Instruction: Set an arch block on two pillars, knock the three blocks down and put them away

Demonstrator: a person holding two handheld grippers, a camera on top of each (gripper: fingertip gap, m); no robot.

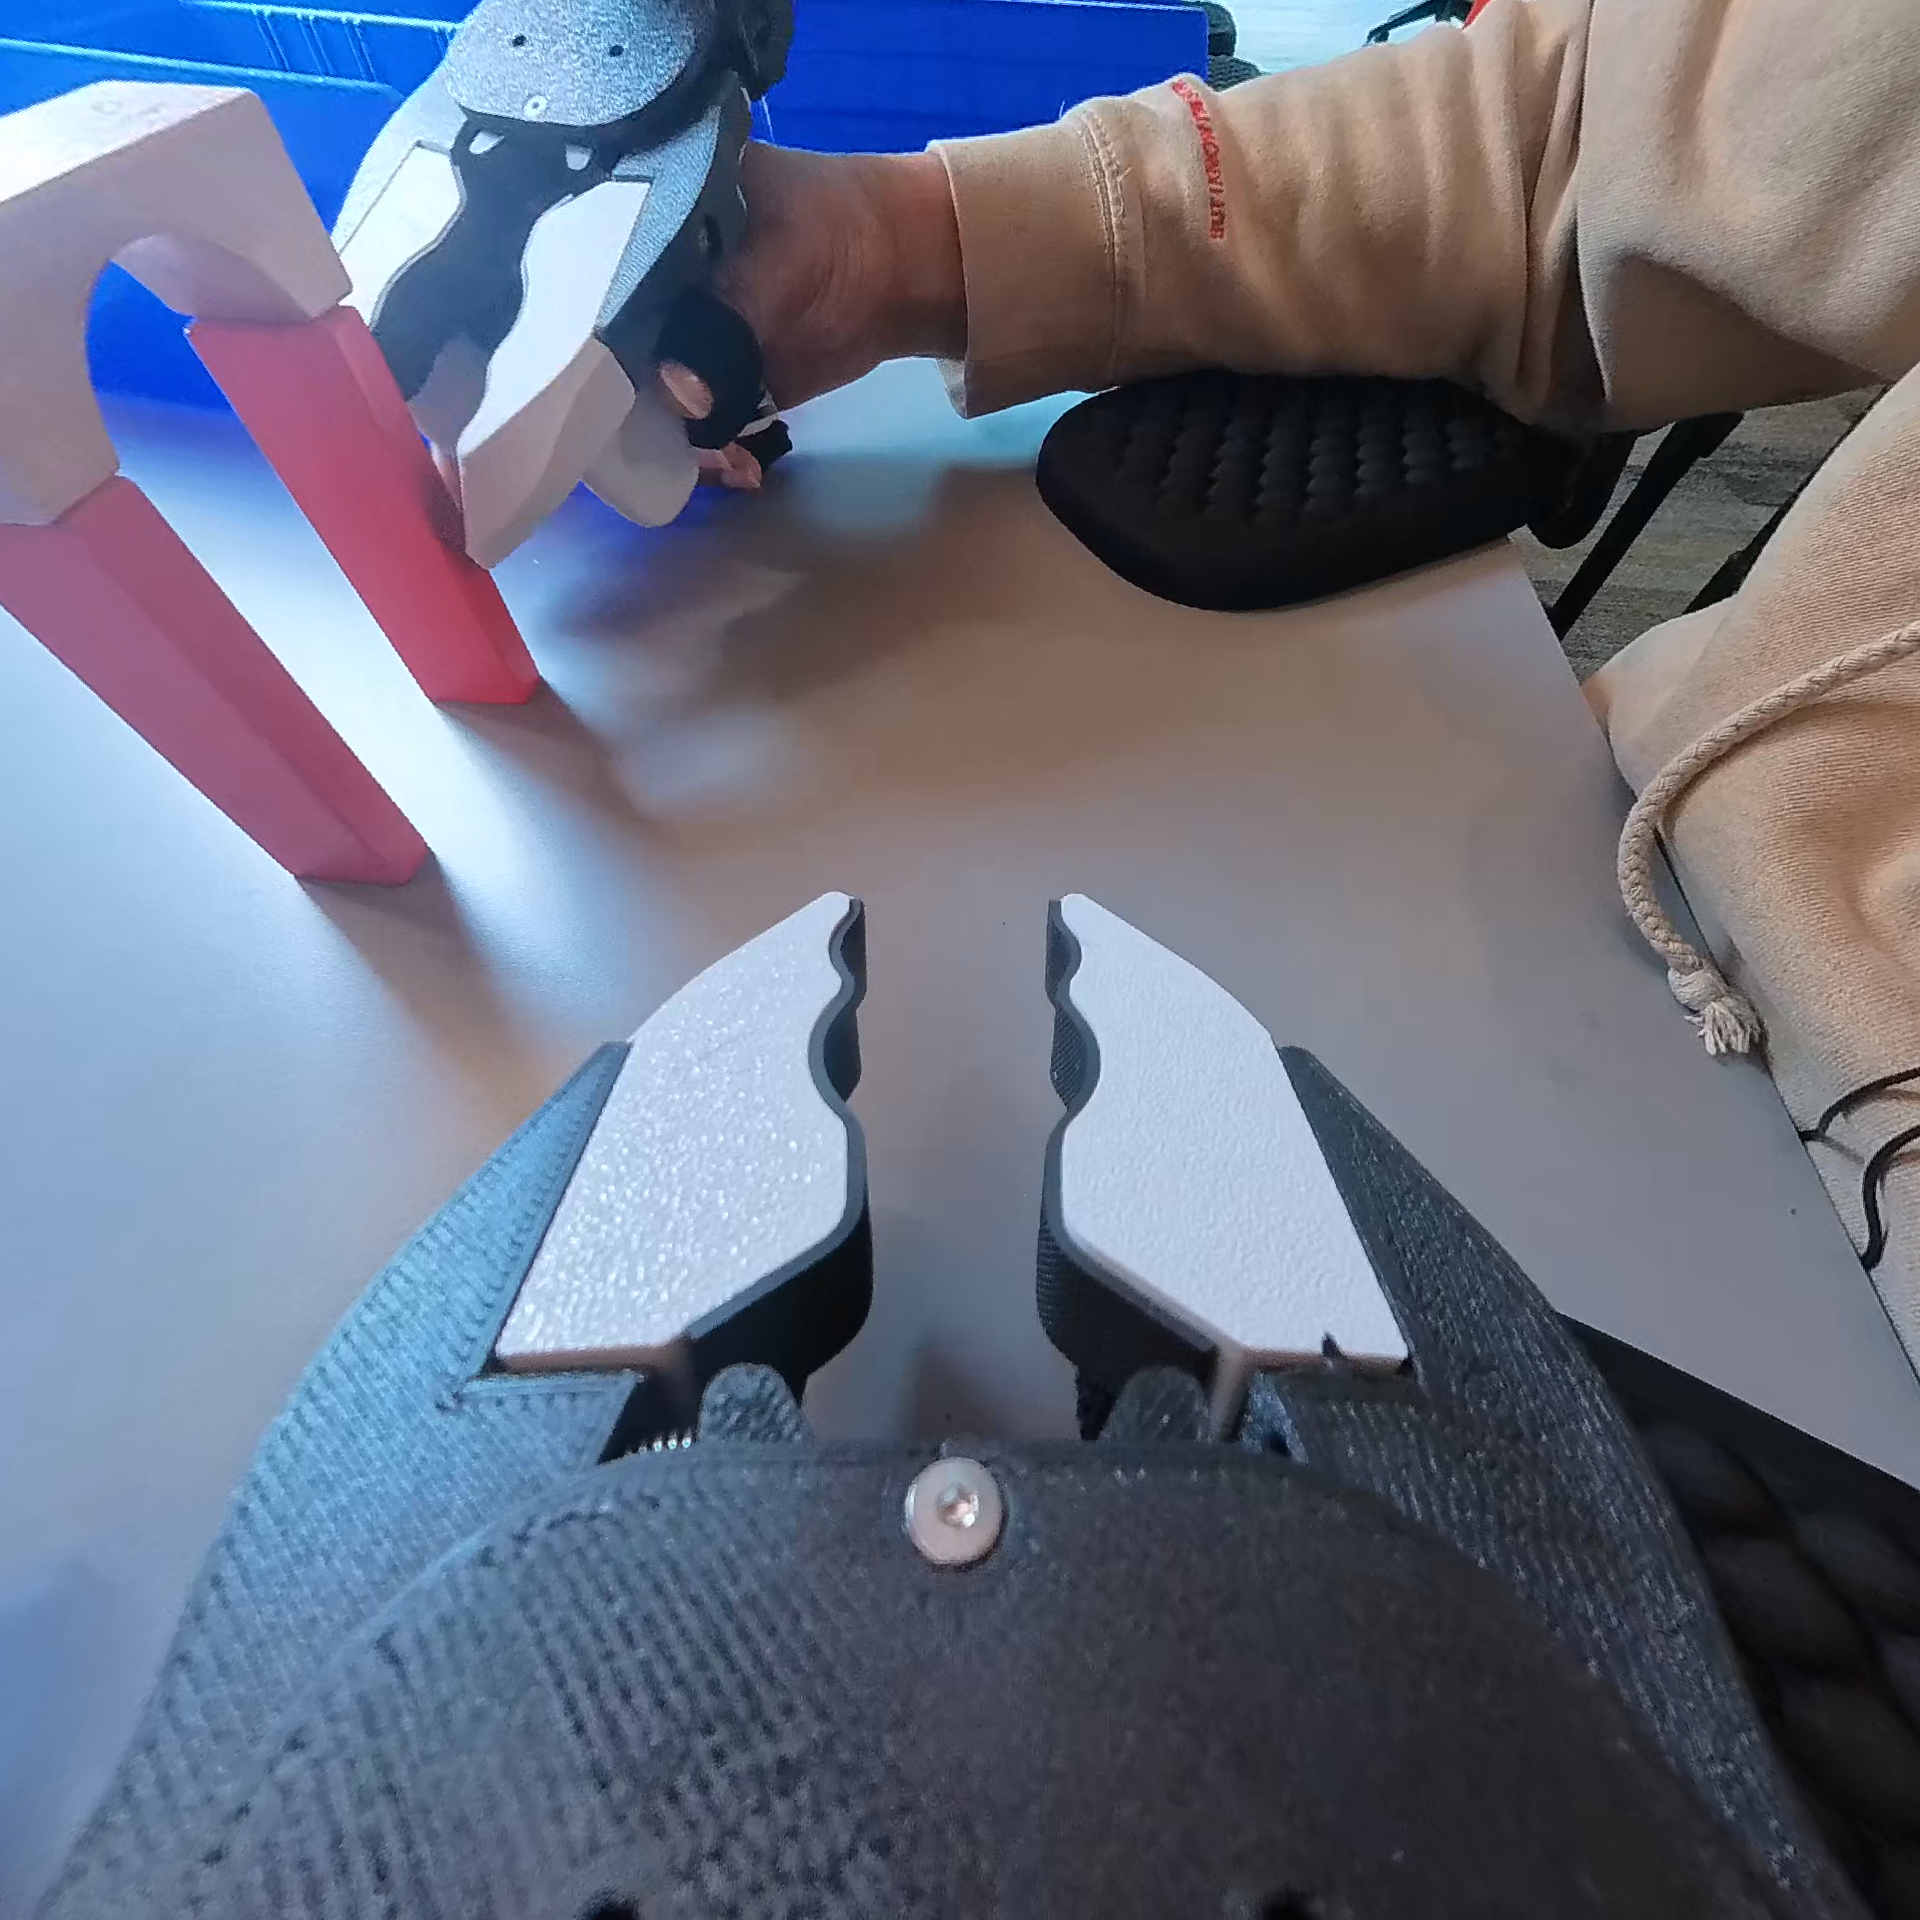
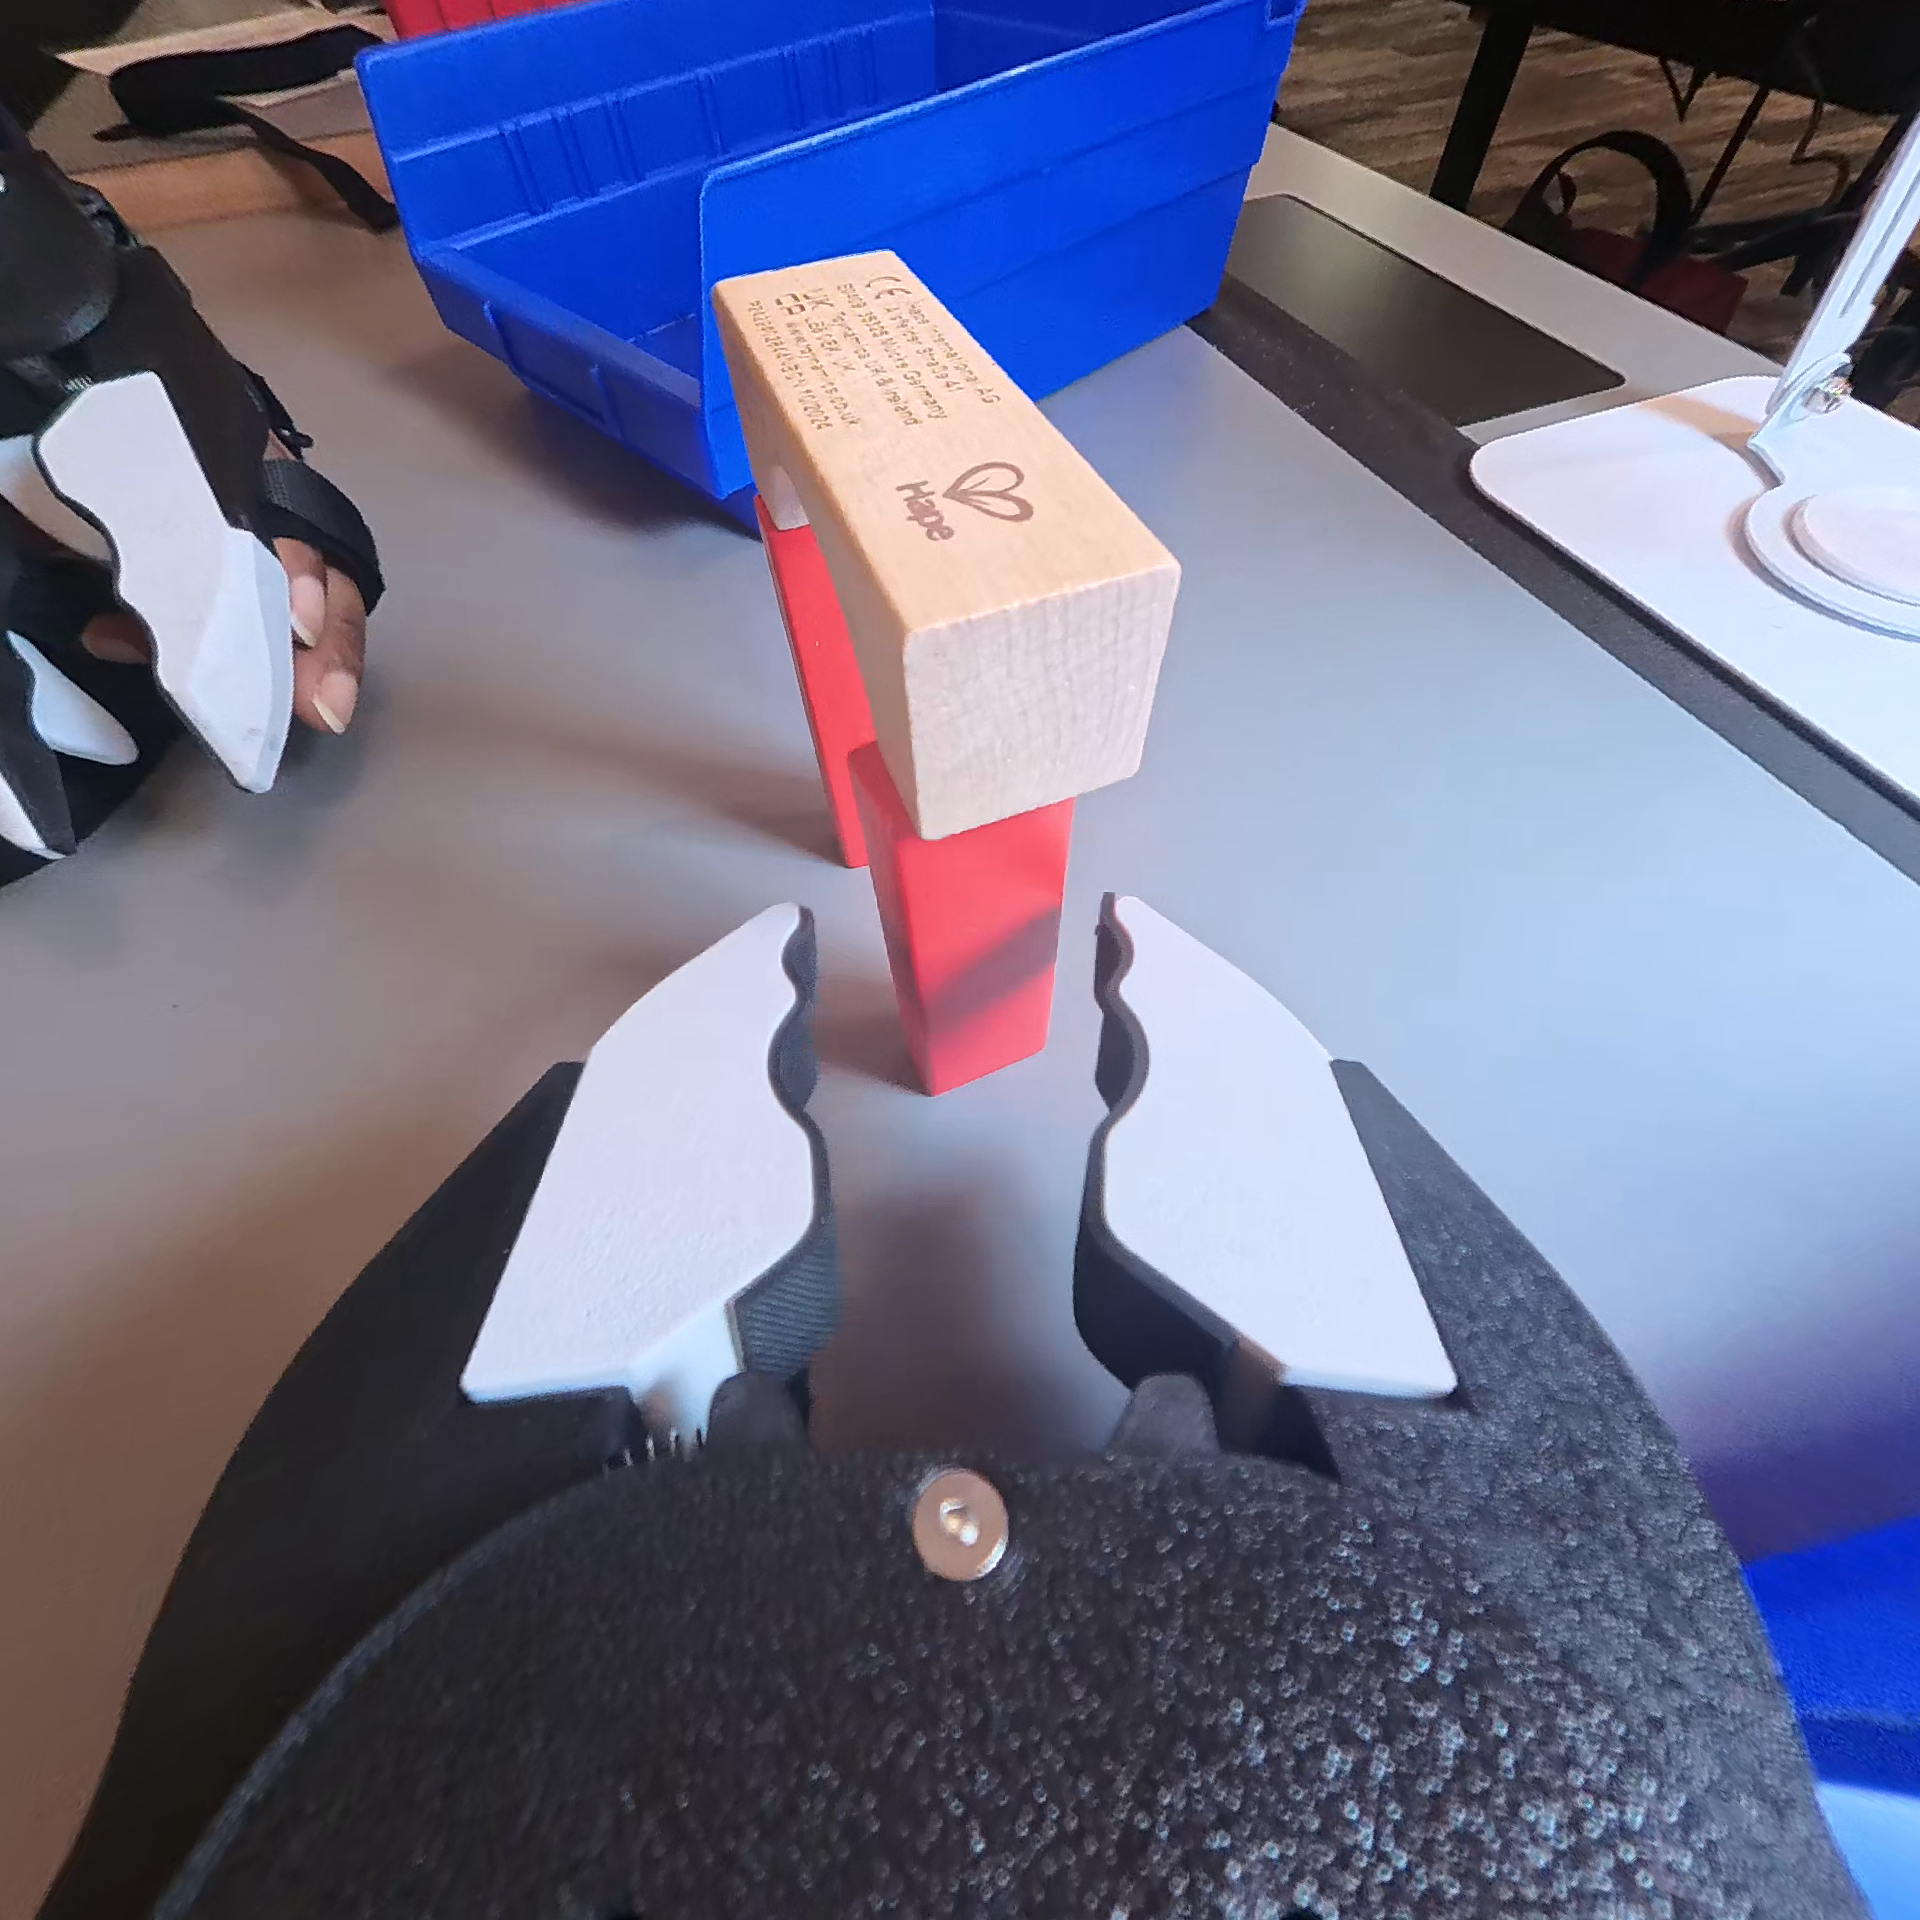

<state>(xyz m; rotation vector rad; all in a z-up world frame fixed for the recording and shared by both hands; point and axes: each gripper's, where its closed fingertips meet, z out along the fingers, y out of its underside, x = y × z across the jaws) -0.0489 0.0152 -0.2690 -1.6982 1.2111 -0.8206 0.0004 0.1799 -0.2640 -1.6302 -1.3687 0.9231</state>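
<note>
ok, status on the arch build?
Left hand-held gripper open, empty, clear of stack. Right hand-held gripper open at near red pillar. Arch block seated on both pillars. Blue bin behind, nothing blocking.

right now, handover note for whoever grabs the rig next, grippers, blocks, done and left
Left gripper: open, empty, over bare table, off to the side of the arch.
Right gripper: open, empty, fingers either side of the near red pillar, not gripping.
Arch block sits on both pillars; the far pillar is mostly hidden behind it.
Blue bin stands behind the arch.
Done: arch built.
Left: knock the three blocks down, put them away.
</note>
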